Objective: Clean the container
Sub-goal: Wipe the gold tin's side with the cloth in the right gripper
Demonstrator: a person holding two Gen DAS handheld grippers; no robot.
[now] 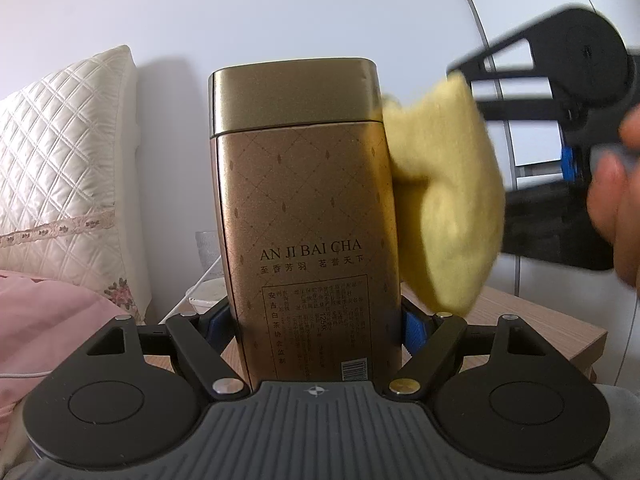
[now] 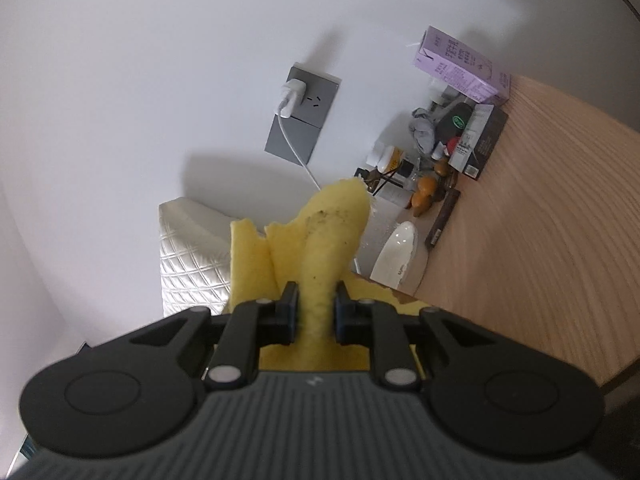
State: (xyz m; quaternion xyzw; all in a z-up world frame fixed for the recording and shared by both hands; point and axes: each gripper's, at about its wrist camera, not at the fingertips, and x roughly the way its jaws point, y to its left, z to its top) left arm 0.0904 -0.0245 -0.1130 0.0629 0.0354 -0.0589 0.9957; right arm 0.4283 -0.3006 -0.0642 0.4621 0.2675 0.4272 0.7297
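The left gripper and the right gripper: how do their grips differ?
The left gripper stands wide, shut on the rigid gold tea tin; the right gripper stands narrow, pinching the soft yellow cloth. The tin stays upright; the cloth bunches and folds. Both are holding something.

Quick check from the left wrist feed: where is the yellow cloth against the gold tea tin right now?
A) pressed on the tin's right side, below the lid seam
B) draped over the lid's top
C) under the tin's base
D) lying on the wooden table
A: in the left wrist view the yellow cloth, pinched in the right claw, sits against the right side wall of the gold tea tin, which the left claw grips near its base.
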